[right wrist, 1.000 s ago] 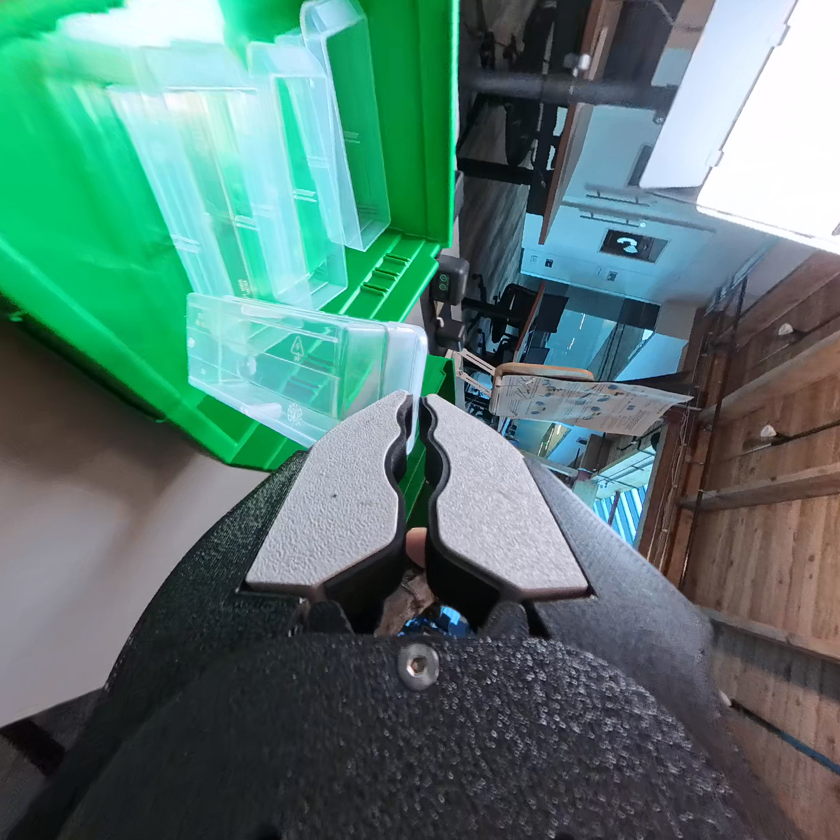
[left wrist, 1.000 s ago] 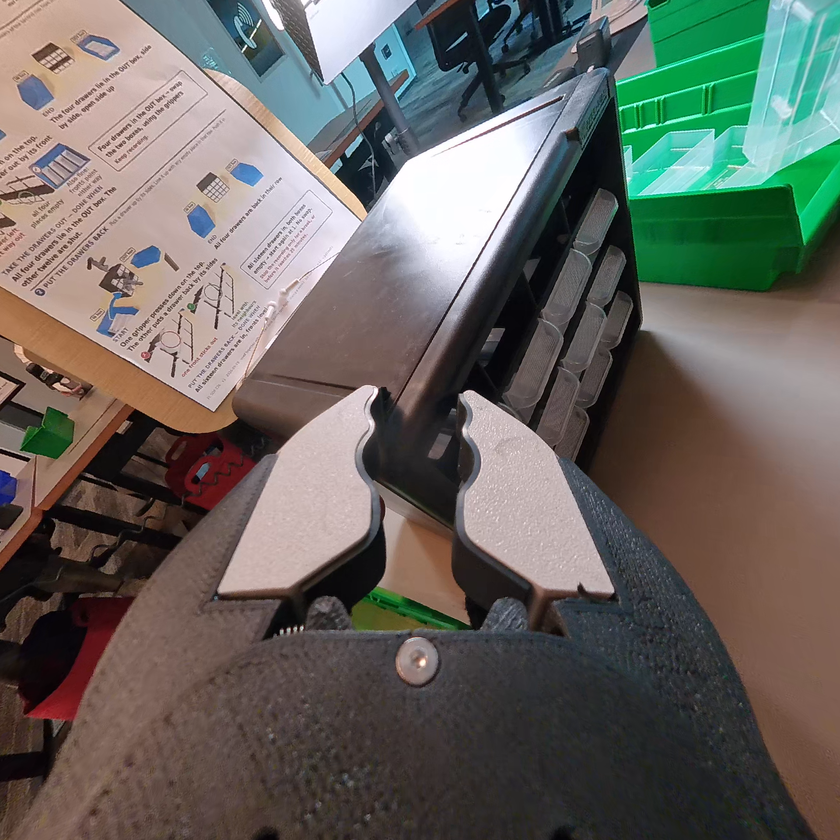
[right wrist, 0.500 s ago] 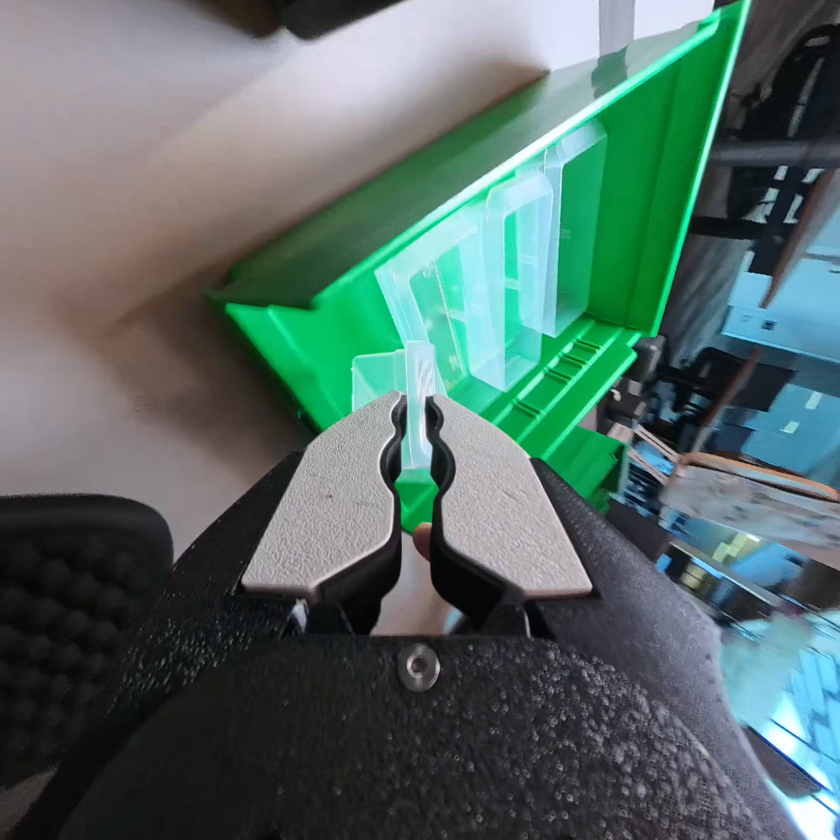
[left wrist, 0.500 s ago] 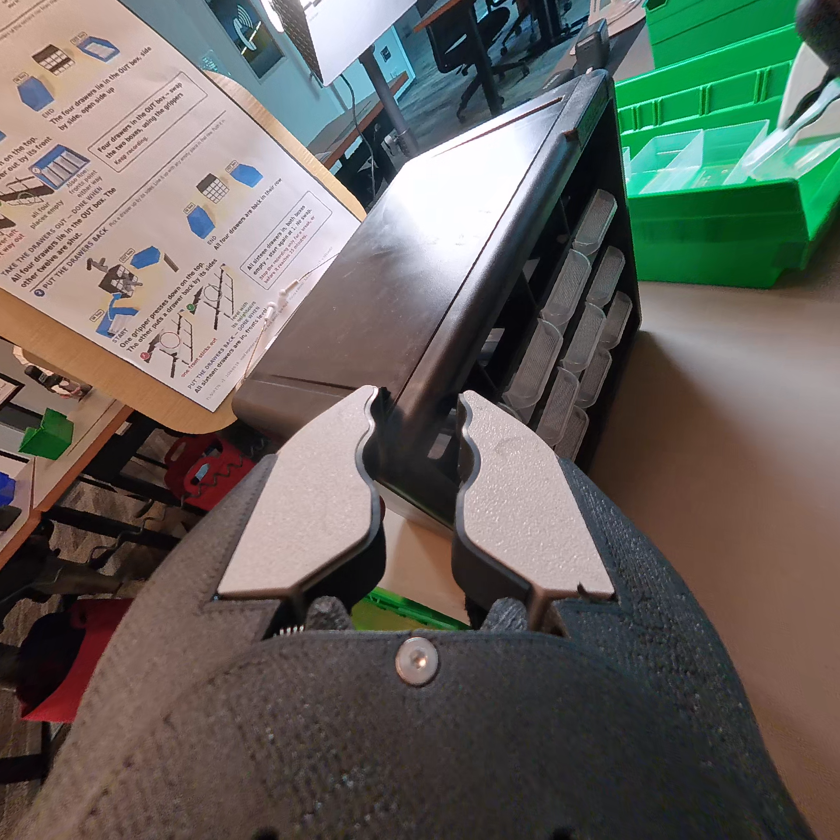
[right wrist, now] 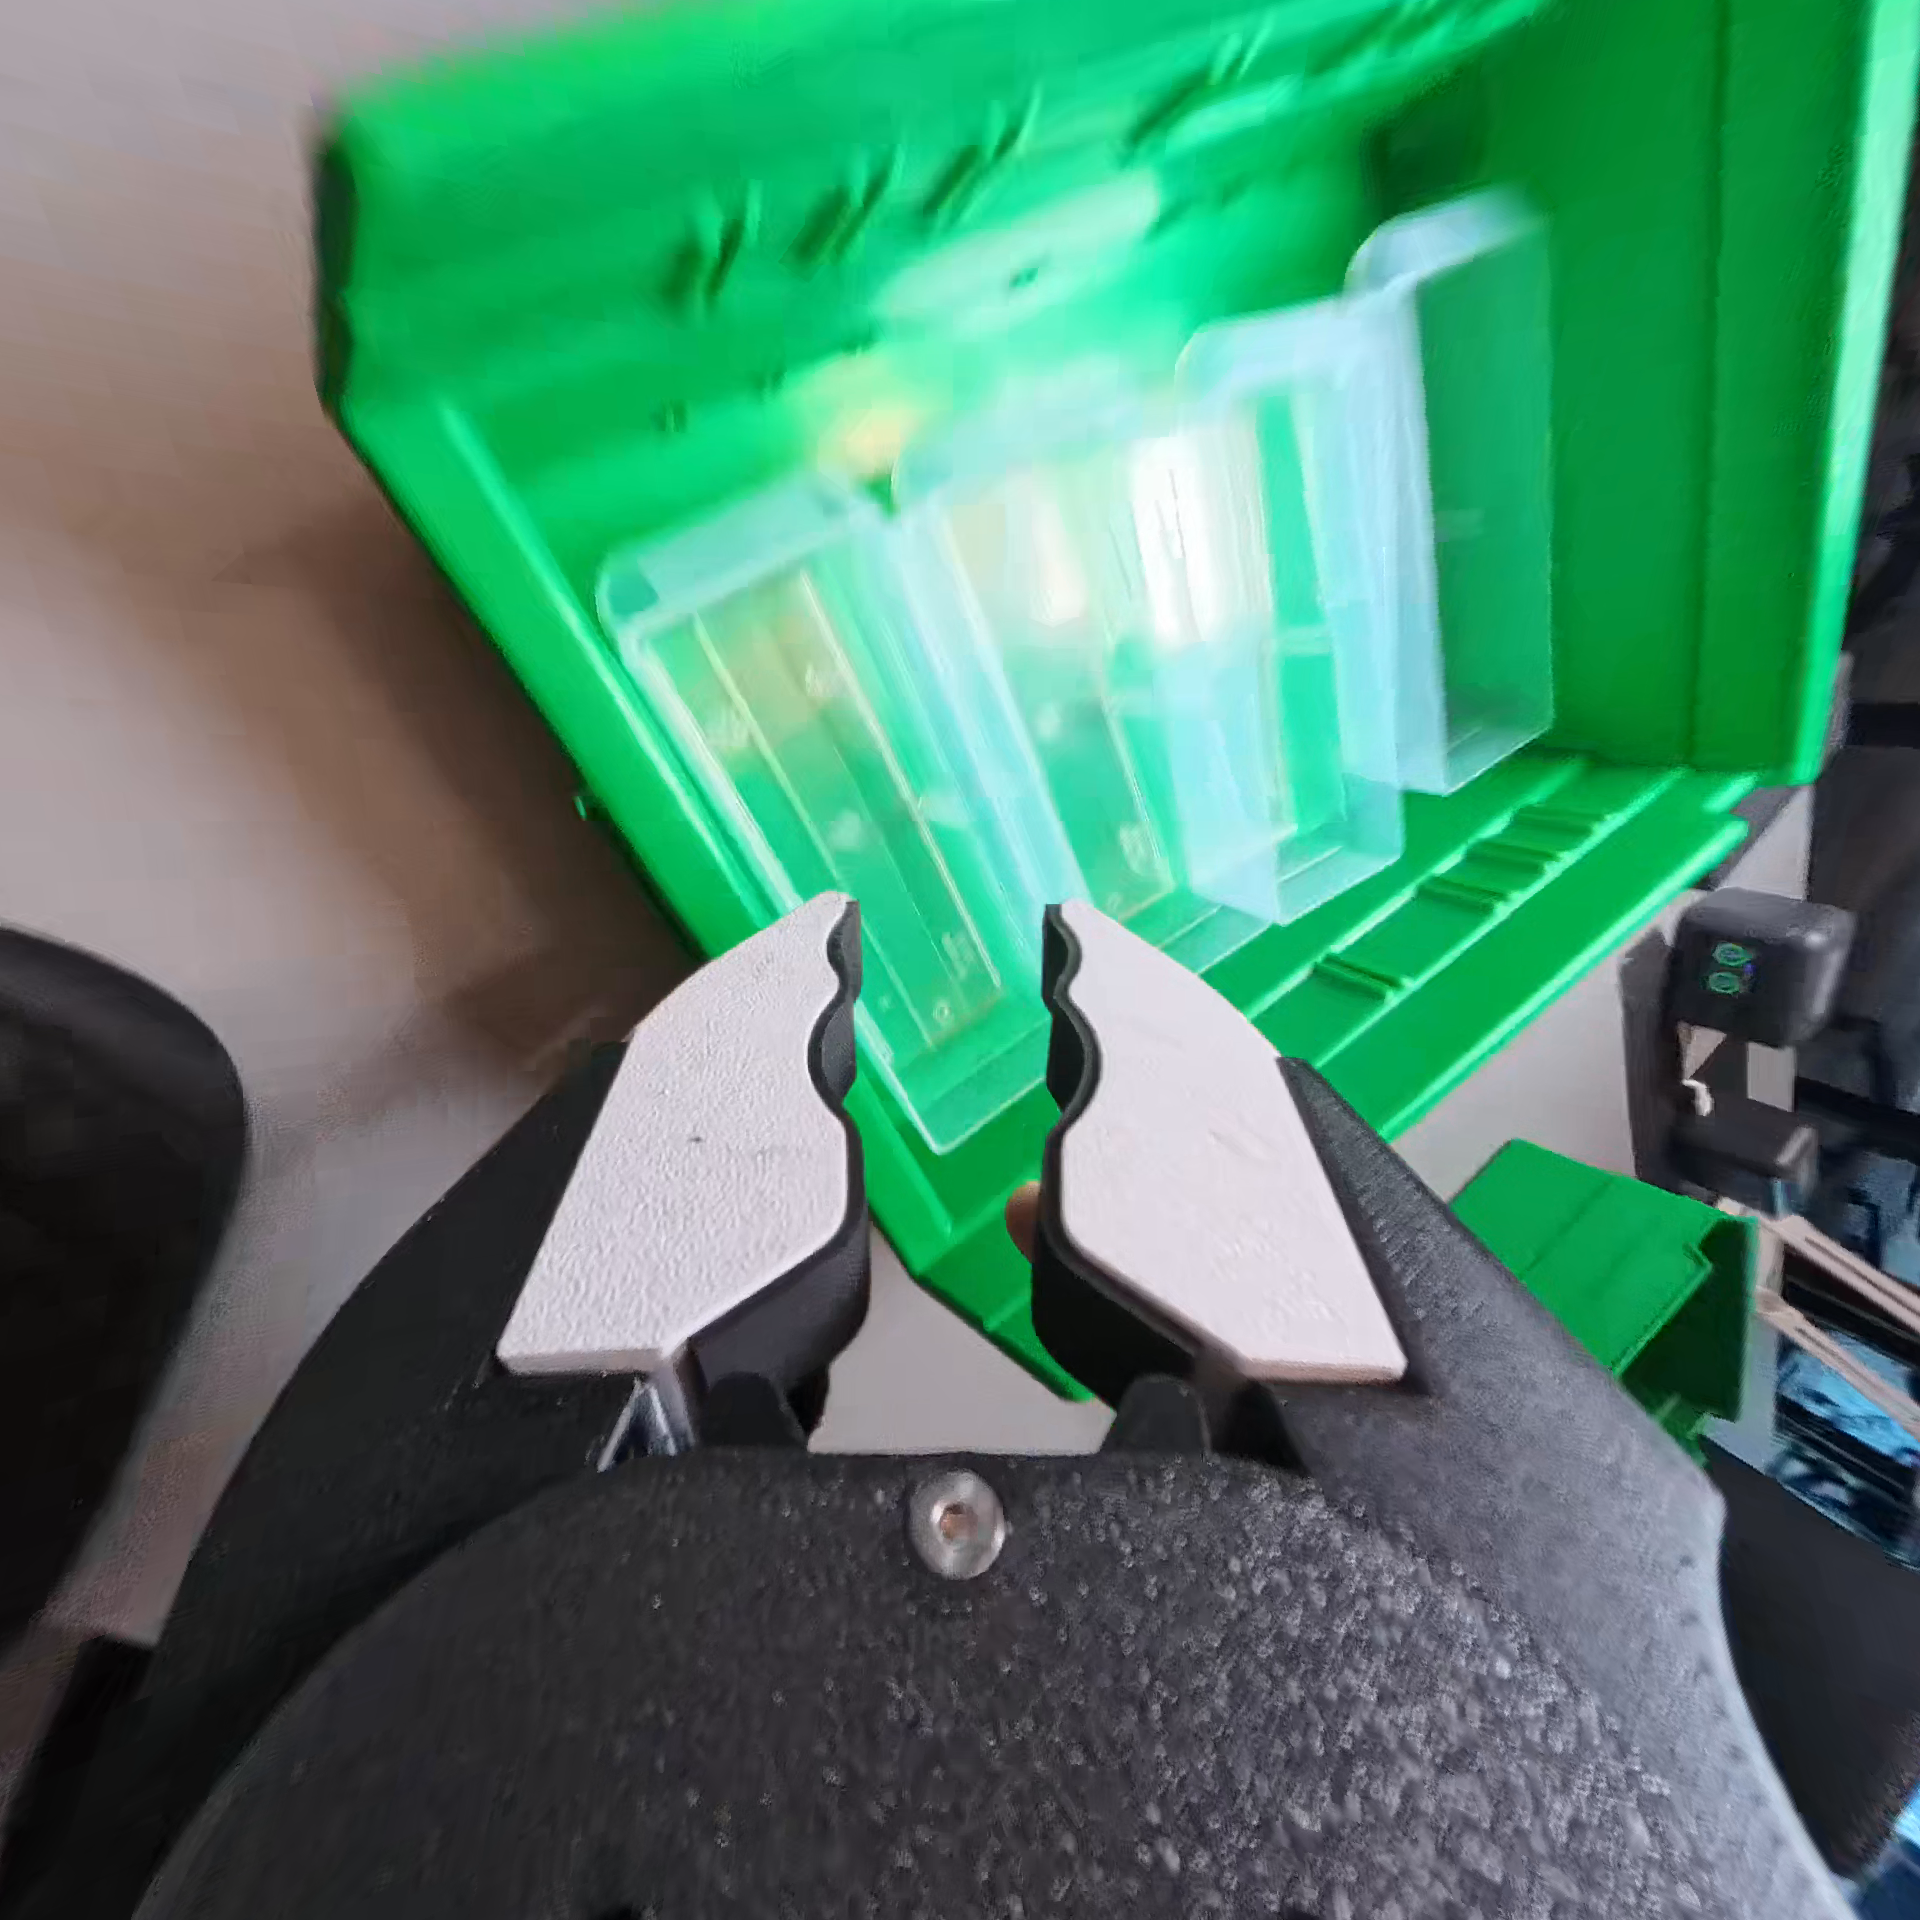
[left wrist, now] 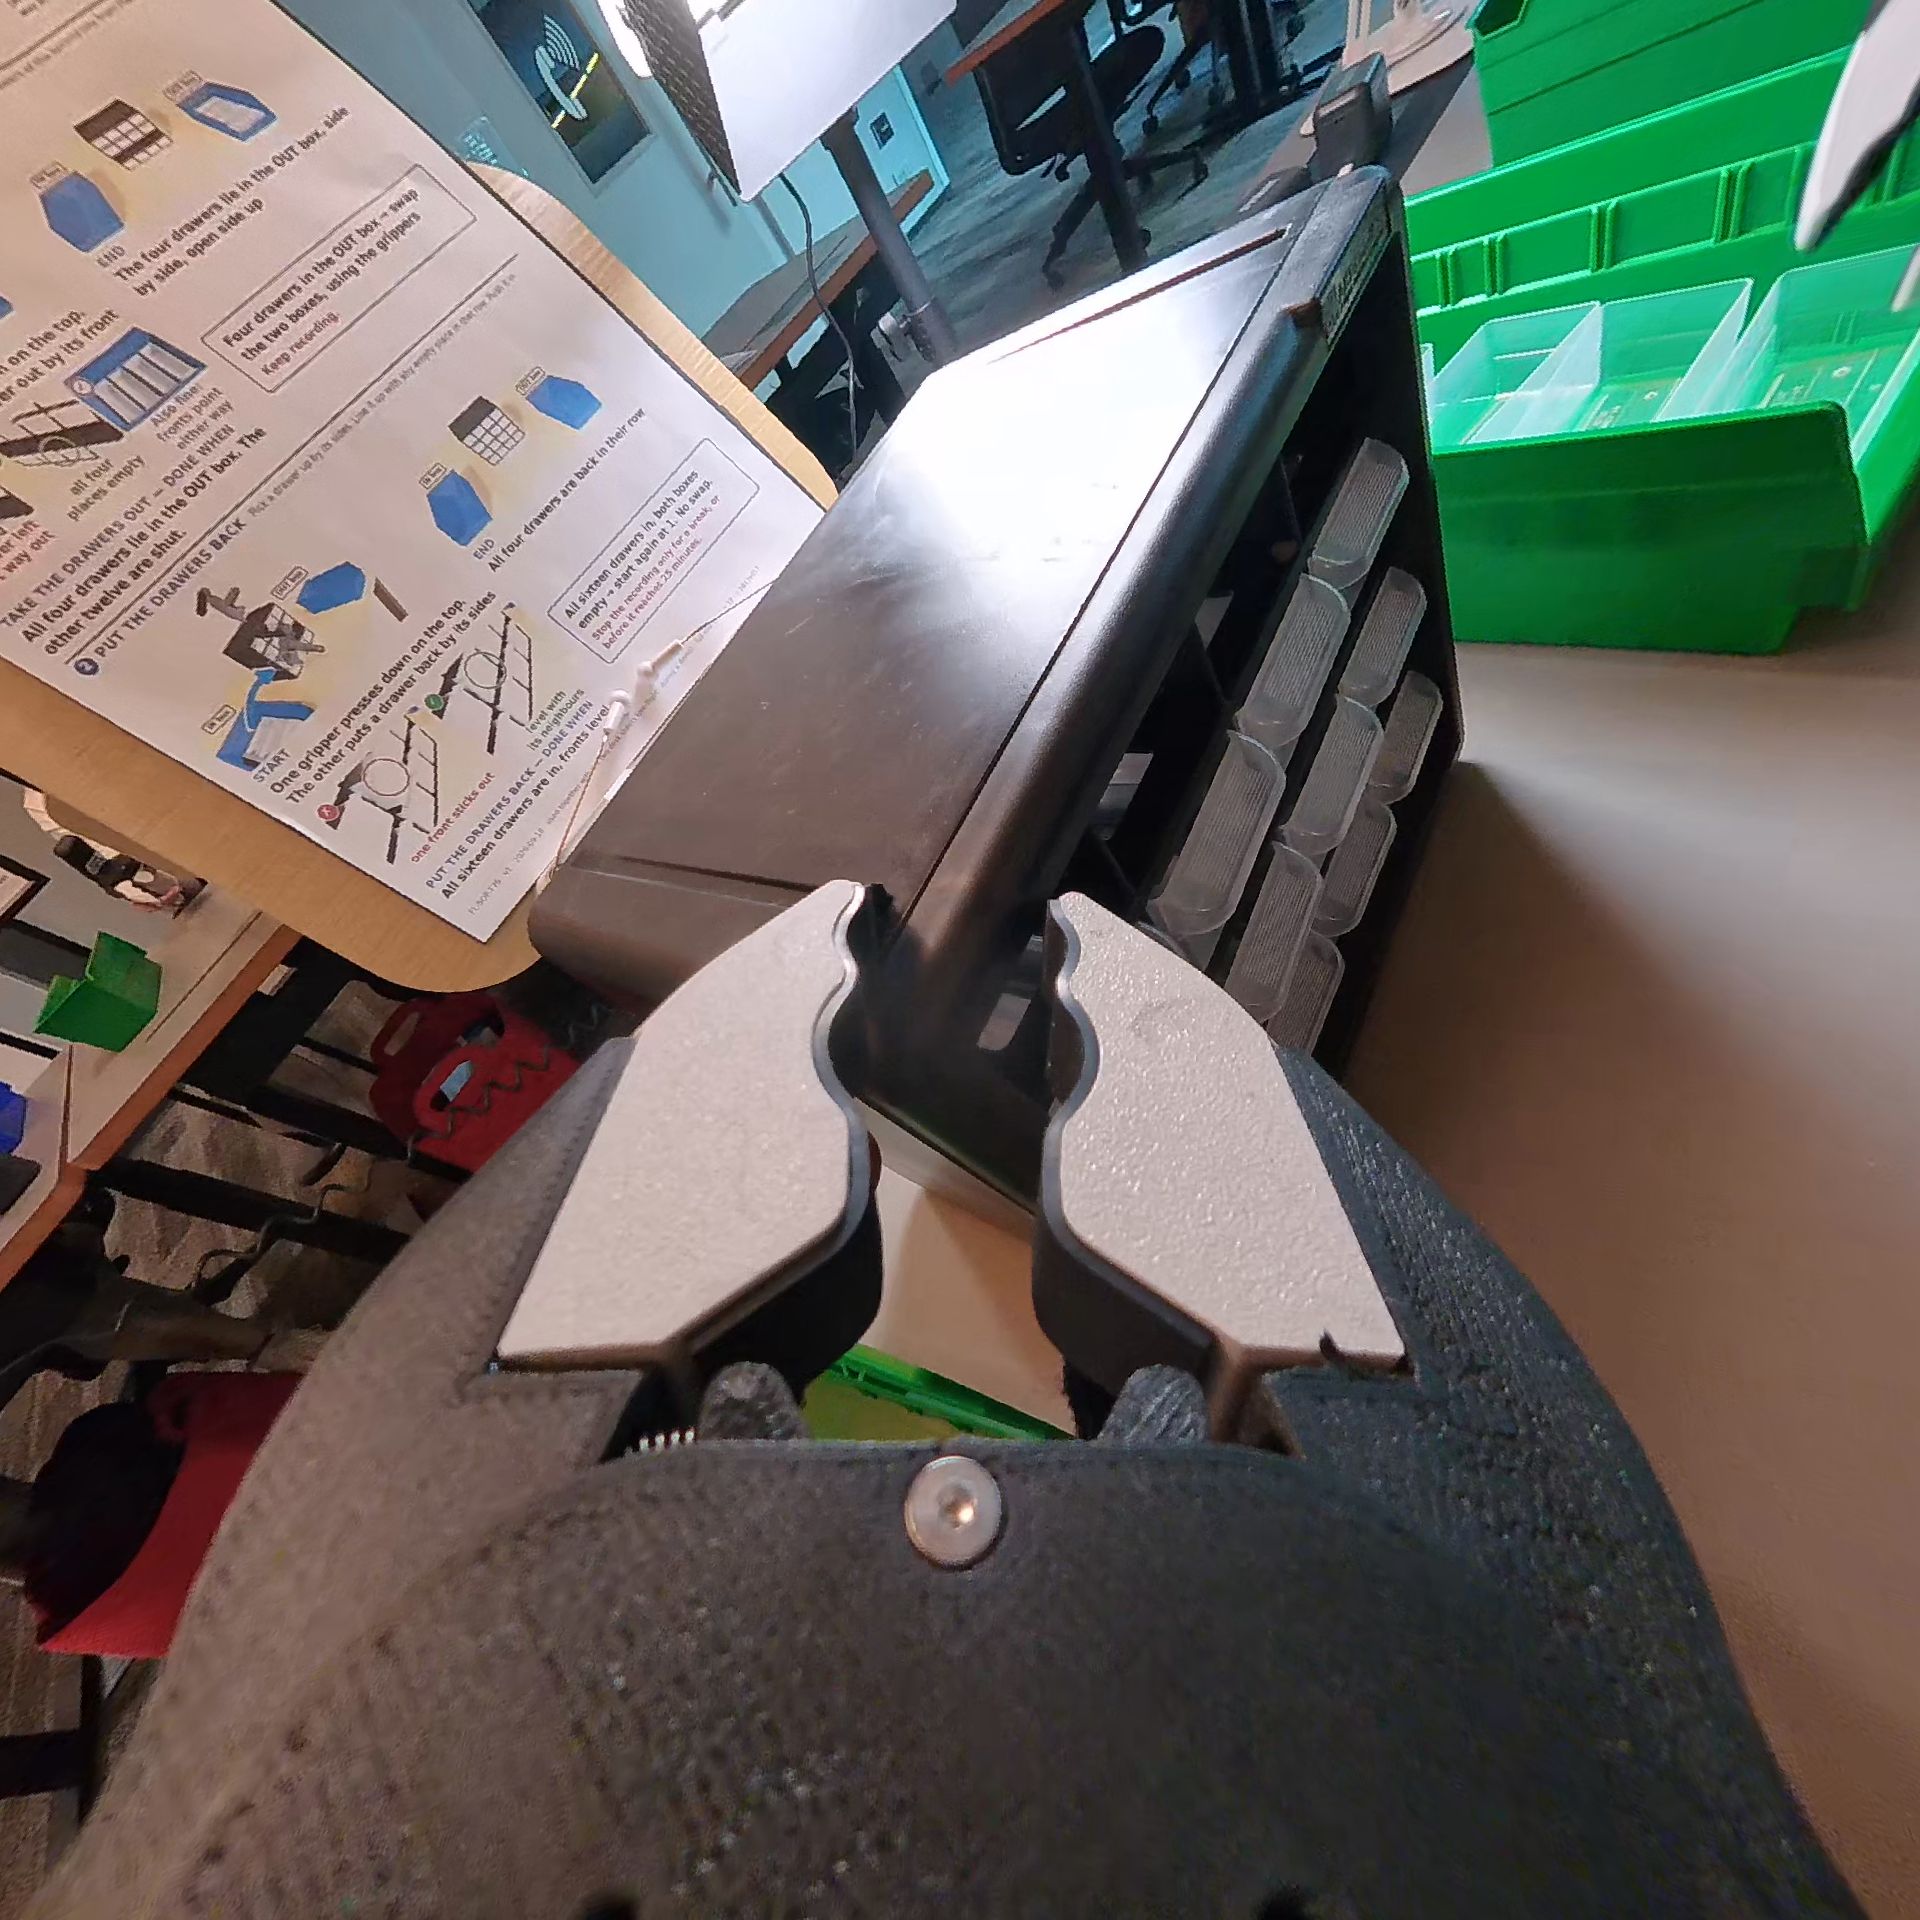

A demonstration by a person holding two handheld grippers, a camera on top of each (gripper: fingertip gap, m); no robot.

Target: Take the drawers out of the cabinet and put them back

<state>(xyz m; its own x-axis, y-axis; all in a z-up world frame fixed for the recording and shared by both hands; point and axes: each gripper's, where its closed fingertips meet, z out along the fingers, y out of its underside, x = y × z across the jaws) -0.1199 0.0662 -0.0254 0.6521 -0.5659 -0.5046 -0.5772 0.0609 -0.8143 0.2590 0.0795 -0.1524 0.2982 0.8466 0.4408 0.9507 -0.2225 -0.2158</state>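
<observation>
I use the black plastic cabinet (left wrist: 1039, 582) as my landmark, and I start at its left. There a big white paper sheet with small drawings (left wrist: 260, 436) lies on a light wooden board (left wrist: 644, 312), and its corner reaches the cabinet's flat top. My left gripper (left wrist: 951, 935) sits at the cabinet's near top edge. Its two grey fingers (left wrist: 717, 1143) stand one on each side of that edge, with the jaws held a little apart around it. I cannot tell if they squeeze it.

In the cabinet's front I see small clear plastic drawers (left wrist: 1299, 665) pushed into their slots in rows. The cabinet stands on a smooth tan table (left wrist: 1662, 1039).

To the right of the cabinet sits a bright green plastic bin (left wrist: 1642, 520). In the right wrist view four clear drawers (right wrist: 1039, 644) lie side by side in the bin (right wrist: 727, 208), open side up. The picture is blurry there. My right gripper (right wrist: 951, 935) is above the nearest drawer, with its jaws wide apart and nothing between them.
</observation>
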